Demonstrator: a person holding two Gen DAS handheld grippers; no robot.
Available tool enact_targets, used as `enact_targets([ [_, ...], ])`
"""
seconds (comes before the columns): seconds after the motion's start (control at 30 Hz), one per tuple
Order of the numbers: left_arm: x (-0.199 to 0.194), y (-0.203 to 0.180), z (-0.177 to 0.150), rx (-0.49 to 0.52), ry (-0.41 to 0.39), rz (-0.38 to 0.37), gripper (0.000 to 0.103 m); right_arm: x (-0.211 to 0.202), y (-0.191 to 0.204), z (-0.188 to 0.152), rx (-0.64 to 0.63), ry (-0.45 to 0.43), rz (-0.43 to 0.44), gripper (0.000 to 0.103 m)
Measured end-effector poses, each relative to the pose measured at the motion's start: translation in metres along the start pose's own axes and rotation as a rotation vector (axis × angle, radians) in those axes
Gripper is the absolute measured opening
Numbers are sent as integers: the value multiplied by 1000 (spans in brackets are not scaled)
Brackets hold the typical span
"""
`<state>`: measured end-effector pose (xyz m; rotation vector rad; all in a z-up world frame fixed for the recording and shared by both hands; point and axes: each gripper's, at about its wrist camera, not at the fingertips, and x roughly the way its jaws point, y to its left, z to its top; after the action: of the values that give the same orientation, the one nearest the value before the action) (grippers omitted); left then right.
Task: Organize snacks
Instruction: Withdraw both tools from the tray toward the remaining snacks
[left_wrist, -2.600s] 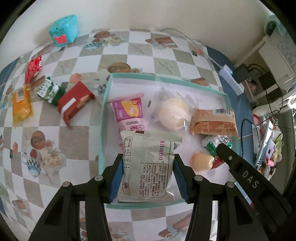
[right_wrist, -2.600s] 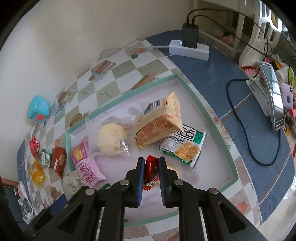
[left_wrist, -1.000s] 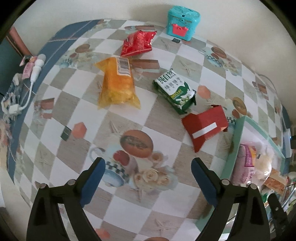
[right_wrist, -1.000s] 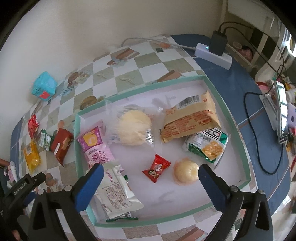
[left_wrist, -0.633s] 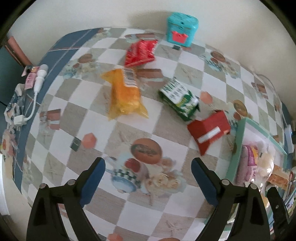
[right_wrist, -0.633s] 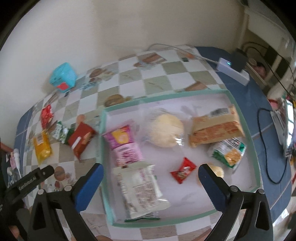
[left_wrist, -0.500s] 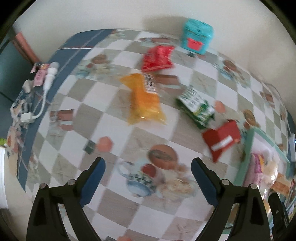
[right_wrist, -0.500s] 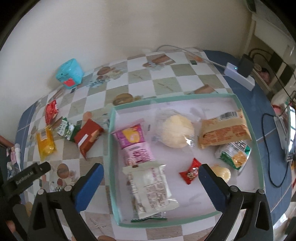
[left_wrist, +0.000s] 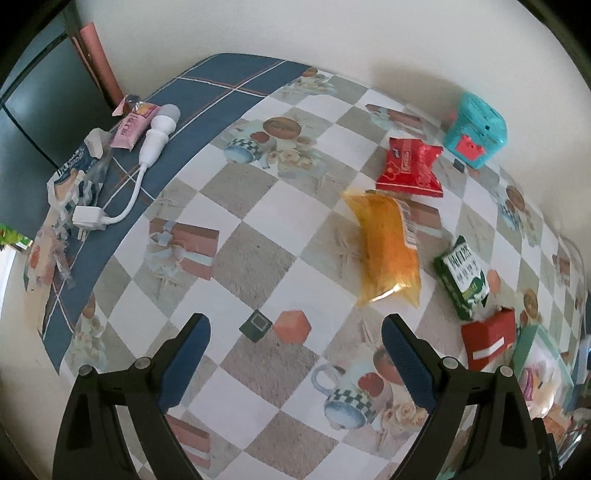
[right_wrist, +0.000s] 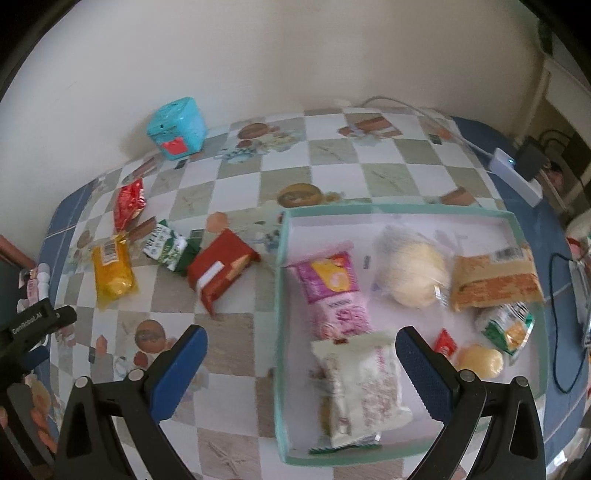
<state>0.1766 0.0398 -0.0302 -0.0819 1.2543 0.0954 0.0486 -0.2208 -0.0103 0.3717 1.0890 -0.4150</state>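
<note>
Left gripper (left_wrist: 295, 354): fingers spread wide, holding nothing, poised above the checked worktop (left_wrist: 258, 258); the loose snacks all lie to its right, none between the fingers.

Remaining items outside the tray, left to right in the right wrist view: yellow packet (right_wrist: 110, 275); red foil packet (right_wrist: 128, 203) behind it; green carton (right_wrist: 166, 247); red box (right_wrist: 219, 273) just beside the tray's left wall.

Hazard 1: the yellow packet (left_wrist: 388, 251), the red foil packet (left_wrist: 410, 168) and the green carton (left_wrist: 461, 277) sit close together; a wide descent risks catching two at once or pushing a neighbour away.

Hazard 2: the foil and film wrappers likely slip or crumple; a pinch on a loose edge may let the packet drop in transit.

Hazard 3: the charger cable (left_wrist: 129, 192) at the far left lies well apart from the snacks; low risk unless the gripper drifts left.

Right gripper (right_wrist: 301, 365): fingers spread, empty, straddling the left wall of the tray (right_wrist: 406, 211); a careless lowering may strike that wall and shift the tray.

Hazard 4: the tray already holds the pink packet (right_wrist: 330, 295), white packet (right_wrist: 360, 387), round bun (right_wrist: 413, 275) and more; new items probably land on top and may slide out.
</note>
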Motion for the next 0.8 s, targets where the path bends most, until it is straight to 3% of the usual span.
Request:
enact_targets([
  [0.4,28,-12,13,7,44,-105,94,25,32,30,-3,-4,54,103],
  [0.63,39,-23,25,25,9,-133,94,48,52,46,-17,13,73,103],
  [0.73,45,-25,30,44,-8,-119,94,59,54,48,-9,27,66,99],
  [0.8,50,-25,31,35,-13,-131,94,68,56,50,3,44,66,89],
])
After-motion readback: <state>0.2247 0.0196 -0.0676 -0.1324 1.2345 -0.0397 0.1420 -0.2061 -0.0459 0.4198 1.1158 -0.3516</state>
